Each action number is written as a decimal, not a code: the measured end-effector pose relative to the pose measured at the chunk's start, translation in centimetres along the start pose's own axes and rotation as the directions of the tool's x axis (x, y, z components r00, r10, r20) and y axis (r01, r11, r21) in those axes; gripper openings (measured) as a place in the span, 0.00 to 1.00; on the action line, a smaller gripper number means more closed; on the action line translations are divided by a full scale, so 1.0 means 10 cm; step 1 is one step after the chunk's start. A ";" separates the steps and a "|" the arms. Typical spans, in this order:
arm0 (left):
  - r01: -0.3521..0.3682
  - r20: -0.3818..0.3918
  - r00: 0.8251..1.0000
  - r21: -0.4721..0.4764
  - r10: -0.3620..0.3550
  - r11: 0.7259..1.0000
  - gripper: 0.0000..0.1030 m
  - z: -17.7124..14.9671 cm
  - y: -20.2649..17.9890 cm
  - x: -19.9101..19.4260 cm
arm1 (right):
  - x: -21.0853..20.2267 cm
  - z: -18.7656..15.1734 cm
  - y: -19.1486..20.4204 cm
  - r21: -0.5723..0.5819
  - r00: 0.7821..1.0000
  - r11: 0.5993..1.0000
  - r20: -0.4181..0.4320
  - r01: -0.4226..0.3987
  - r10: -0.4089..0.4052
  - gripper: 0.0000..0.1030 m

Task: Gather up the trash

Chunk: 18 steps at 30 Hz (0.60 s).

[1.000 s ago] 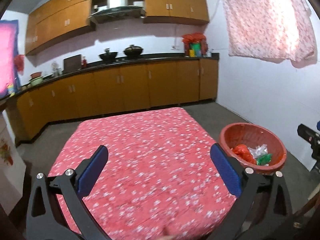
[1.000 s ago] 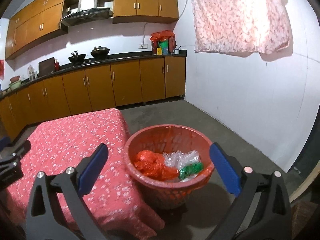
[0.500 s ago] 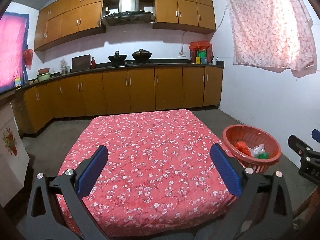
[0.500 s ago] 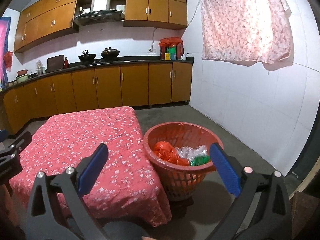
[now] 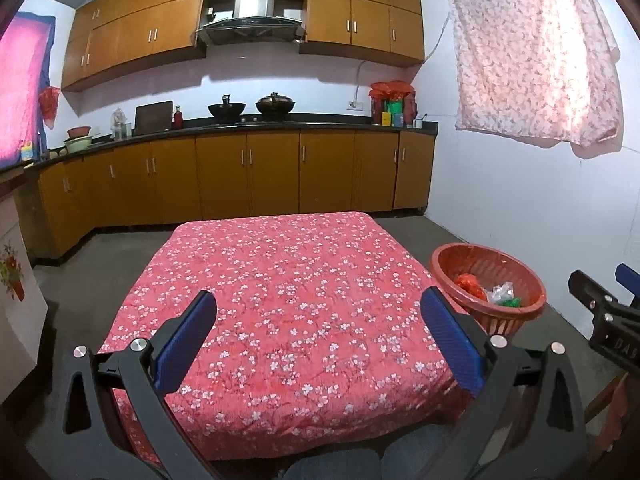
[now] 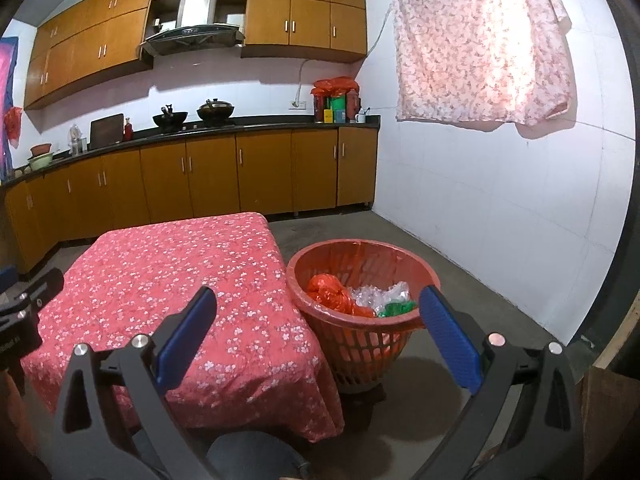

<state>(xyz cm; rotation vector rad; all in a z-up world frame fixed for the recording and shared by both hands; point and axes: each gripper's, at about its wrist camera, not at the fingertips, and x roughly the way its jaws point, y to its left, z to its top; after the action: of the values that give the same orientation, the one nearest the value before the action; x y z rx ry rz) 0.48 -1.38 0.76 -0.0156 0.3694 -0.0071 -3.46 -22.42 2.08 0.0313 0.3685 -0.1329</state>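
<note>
Left gripper and right gripper held spread, nothing gripped; bagged trash seen in red basket beside table.

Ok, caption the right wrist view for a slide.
Open right tongs above red basket holding plastic trash.

A round red slatted plastic basket stands upright on the floor just beside the table's corner, holding a crumpled orange plastic bag, clear crinkled wrappers and a green scrap.
</note>
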 end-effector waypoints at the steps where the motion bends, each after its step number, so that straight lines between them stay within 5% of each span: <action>1: 0.001 0.000 1.000 0.002 -0.001 1.000 0.98 -0.01 -0.01 0.00 | -0.01 0.00 0.00 0.003 1.000 1.000 0.000 0.001 -0.001 0.96; 18: 0.009 -0.008 1.000 0.008 -0.009 1.000 0.98 -0.03 -0.01 -0.03 | -0.05 -0.02 0.00 0.006 1.000 1.000 -0.003 0.003 -0.003 0.96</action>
<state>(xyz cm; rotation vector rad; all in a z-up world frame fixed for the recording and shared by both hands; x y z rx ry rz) 0.09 -1.47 0.55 -0.0090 0.3771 -0.0177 -3.99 -22.30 2.09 0.0372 0.3708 -0.1373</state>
